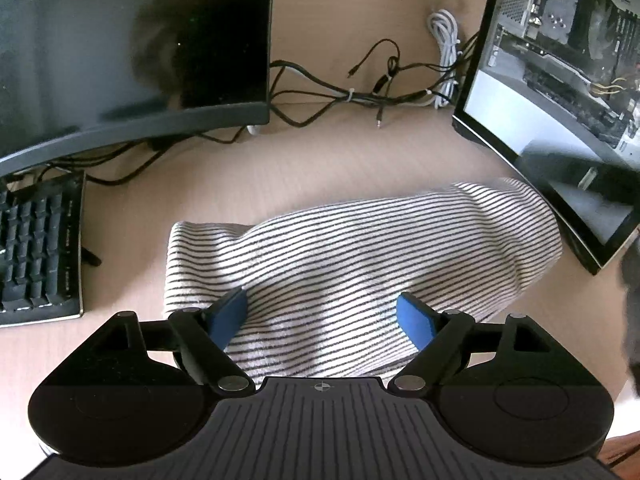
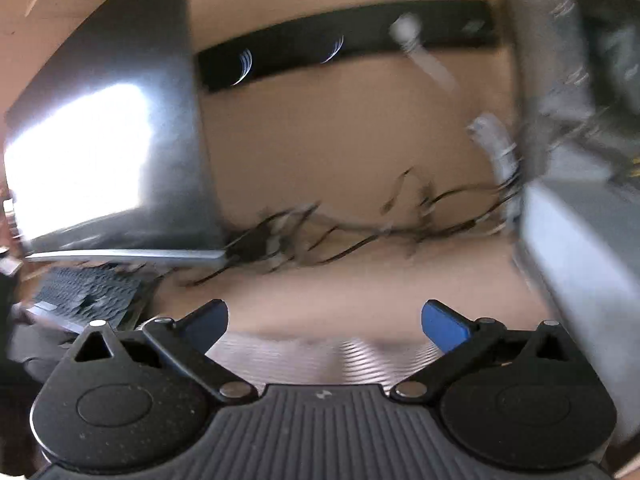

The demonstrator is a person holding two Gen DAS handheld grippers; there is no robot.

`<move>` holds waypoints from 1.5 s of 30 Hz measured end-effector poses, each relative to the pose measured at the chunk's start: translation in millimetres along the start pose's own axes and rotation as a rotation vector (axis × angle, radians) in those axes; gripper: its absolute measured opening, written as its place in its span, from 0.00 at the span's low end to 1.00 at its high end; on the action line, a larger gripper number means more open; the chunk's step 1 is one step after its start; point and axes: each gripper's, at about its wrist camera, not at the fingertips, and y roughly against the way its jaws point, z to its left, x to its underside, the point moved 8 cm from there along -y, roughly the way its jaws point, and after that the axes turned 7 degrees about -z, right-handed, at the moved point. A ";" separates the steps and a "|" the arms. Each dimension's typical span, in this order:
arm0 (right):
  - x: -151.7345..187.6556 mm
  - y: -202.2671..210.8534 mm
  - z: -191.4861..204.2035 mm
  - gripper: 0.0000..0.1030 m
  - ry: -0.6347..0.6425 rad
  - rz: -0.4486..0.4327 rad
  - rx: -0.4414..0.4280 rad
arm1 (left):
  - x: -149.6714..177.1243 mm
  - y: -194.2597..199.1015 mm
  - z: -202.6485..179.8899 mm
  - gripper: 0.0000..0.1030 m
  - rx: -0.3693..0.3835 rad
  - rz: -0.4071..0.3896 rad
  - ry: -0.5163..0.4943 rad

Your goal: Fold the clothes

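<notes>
A folded white garment with thin dark stripes [image 1: 360,256] lies on the wooden desk [image 1: 280,176]. My left gripper [image 1: 322,316] hovers over its near edge, open, with blue pads [image 1: 228,316] spread apart and not pressing the cloth. In the blurred right wrist view, my right gripper [image 2: 324,320] stands wide open with nothing between its blue pads [image 2: 444,328]. Only a strip of the striped garment [image 2: 320,356] shows there, low between the fingers, and the gripper points toward the desk's back.
A dark monitor [image 1: 132,48] stands at back left with a black keyboard [image 1: 40,252] below it. A computer case with a glass side [image 1: 560,92] stands at the right, close to the garment. Tangled black cables [image 1: 352,92] and a white coiled cable [image 1: 444,40] lie at the back.
</notes>
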 end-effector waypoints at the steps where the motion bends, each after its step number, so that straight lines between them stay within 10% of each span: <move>1: 12.3 -10.0 -10.2 1.00 -0.020 0.056 0.009 | 0.0 -0.7 0.3 0.85 0.008 0.000 0.001; 3: 43.5 -26.1 -30.0 1.00 -0.092 0.161 0.070 | 0.9 -1.7 1.6 0.86 0.029 0.002 0.004; 22: 54.4 -4.4 -12.3 1.00 0.145 0.046 0.328 | 1.4 -8.3 16.5 0.92 0.183 -0.100 -0.041; 30: 26.0 56.0 -43.6 1.00 0.121 -0.022 0.328 | 10.9 59.4 10.7 0.94 0.066 -0.188 0.077; 38: 42.9 141.7 66.3 1.00 -0.051 -0.015 0.182 | 79.1 156.0 -22.0 1.00 -0.090 -0.298 0.113; 45: 67.2 232.7 98.9 1.00 -0.026 -0.112 0.274 | 124.5 216.4 -67.2 1.00 -0.229 -0.338 0.079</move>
